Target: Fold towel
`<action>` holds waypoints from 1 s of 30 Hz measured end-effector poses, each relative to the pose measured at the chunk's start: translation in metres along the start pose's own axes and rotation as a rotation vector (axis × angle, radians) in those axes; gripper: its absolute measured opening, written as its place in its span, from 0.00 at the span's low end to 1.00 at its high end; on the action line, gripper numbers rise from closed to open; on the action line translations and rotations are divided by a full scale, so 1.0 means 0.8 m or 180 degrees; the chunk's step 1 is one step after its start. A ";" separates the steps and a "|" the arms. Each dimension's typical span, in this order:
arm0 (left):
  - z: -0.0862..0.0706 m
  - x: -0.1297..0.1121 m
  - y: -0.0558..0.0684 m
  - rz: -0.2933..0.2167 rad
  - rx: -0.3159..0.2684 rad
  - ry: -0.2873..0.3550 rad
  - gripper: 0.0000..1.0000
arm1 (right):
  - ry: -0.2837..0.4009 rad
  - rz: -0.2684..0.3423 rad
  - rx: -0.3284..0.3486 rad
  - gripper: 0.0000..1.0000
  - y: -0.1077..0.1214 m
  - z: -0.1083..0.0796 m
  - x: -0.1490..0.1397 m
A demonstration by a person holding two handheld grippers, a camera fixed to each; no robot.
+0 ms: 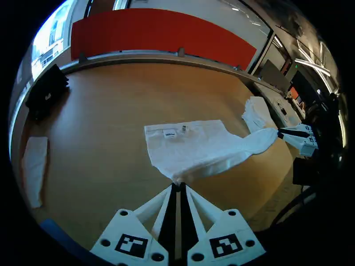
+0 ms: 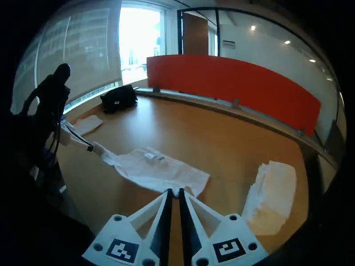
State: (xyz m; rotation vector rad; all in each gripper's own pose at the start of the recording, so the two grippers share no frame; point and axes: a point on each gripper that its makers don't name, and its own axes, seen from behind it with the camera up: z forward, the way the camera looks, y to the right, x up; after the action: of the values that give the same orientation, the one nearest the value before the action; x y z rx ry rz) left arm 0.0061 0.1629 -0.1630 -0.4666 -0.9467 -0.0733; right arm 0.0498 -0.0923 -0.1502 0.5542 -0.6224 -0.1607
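Above the table (image 1: pixel 111 133), our left gripper (image 1: pixel 177 185) and right gripper (image 2: pixel 175 191) each pinch a towel (image 1: pixel 195 148) corner, both holds plain in the left gripper view.

White towel (image 1: pixel 199 148); orange-brown table (image 1: pixel 111 133); red divider (image 1: pixel 155 31); black bag (image 1: pixel 46 91); white stack (image 2: pixel 270 190).

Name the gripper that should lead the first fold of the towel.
Left, probably. The left gripper is shut on a near corner of the towel, which lies spread straight ahead of it. The right gripper pinches a corner pulled off to the side, so it would follow.
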 end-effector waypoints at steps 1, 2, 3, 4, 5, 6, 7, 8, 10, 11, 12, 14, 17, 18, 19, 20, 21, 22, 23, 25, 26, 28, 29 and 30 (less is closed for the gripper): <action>0.001 0.001 0.000 0.0001 0.0003 0.0001 0.06 | -0.0001 -0.0004 0.0000 0.11 0.001 0.001 0.001; 0.002 0.002 -0.001 0.0002 0.0006 0.0003 0.06 | -0.0001 -0.0008 0.0001 0.11 0.001 0.002 0.001; 0.003 0.003 -0.001 0.0001 0.0010 0.0004 0.06 | -0.0004 -0.0010 0.0001 0.11 0.002 0.004 0.002; 0.004 0.004 -0.002 0.0000 0.0013 0.0005 0.06 | -0.0007 -0.0011 0.0001 0.11 0.003 0.006 0.002; 0.006 0.006 -0.003 -0.0002 0.0017 0.0006 0.06 | -0.0011 -0.0013 0.0001 0.11 0.004 0.007 0.002; 0.007 0.007 -0.004 -0.0005 0.0024 0.0007 0.06 | -0.0017 -0.0013 0.0001 0.11 0.006 0.010 0.002; 0.010 0.008 -0.006 -0.0008 0.0033 0.0007 0.06 | -0.0026 -0.0011 0.0001 0.11 0.007 0.012 0.002; 0.012 0.010 -0.007 -0.0012 0.0042 0.0008 0.06 | -0.0035 -0.0010 0.0001 0.11 0.008 0.015 0.002; 0.017 0.014 -0.009 -0.0025 0.0045 0.0014 0.06 | -0.0051 -0.0016 -0.0002 0.11 0.011 0.020 0.001; 0.020 0.017 -0.010 -0.0033 0.0044 0.0019 0.06 | -0.0061 -0.0019 -0.0003 0.11 0.013 0.023 0.001; 0.022 0.020 -0.010 -0.0041 0.0037 0.0026 0.06 | -0.0070 -0.0024 -0.0006 0.11 0.014 0.026 0.000; 0.027 0.027 -0.010 -0.0060 0.0020 0.0041 0.06 | -0.0092 -0.0035 -0.0011 0.11 0.018 0.033 0.000; 0.036 0.035 -0.013 -0.0078 0.0001 0.0045 0.06 | -0.0119 -0.0046 -0.0024 0.11 0.025 0.043 -0.001; 0.039 0.038 -0.015 -0.0078 0.0001 0.0042 0.06 | -0.0125 -0.0046 -0.0029 0.11 0.027 0.046 -0.001; 0.042 0.040 -0.017 -0.0076 0.0004 0.0039 0.06 | -0.0132 -0.0044 -0.0033 0.11 0.029 0.049 -0.001; 0.046 0.042 -0.019 -0.0074 0.0007 0.0035 0.06 | -0.0139 -0.0042 -0.0037 0.11 0.031 0.053 -0.001; 0.050 0.044 -0.022 -0.0067 0.0010 0.0030 0.06 | -0.0144 -0.0037 -0.0043 0.11 0.033 0.056 -0.001; 0.053 0.045 -0.024 -0.0058 0.0014 0.0025 0.06 | -0.0150 -0.0032 -0.0049 0.11 0.035 0.060 -0.001; 0.057 0.047 -0.027 -0.0048 0.0019 0.0020 0.06 | -0.0156 -0.0026 -0.0056 0.11 0.038 0.063 -0.001; 0.065 0.051 -0.031 -0.0021 0.0029 0.0010 0.06 | -0.0169 -0.0017 -0.0073 0.11 0.042 0.071 -0.001; 0.069 0.053 -0.034 -0.0005 0.0034 0.0004 0.06 | -0.0176 -0.0013 -0.0082 0.11 0.045 0.075 -0.001; 0.077 0.057 -0.037 0.0014 0.0039 -0.0010 0.06 | -0.0195 -0.0006 -0.0094 0.11 0.049 0.084 -0.003; 0.082 0.059 -0.039 0.0024 0.0042 -0.0018 0.06 | -0.0206 -0.0002 -0.0101 0.11 0.051 0.089 -0.004; 0.086 0.060 -0.041 0.0028 0.0046 -0.0029 0.06 | -0.0218 0.0003 -0.0104 0.11 0.053 0.093 -0.005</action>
State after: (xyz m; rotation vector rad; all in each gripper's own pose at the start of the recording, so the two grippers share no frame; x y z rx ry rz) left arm -0.0271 0.1687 -0.0791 -0.4583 -0.9533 -0.0564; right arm 0.0017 -0.0882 -0.0794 0.5184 -0.6855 -0.1894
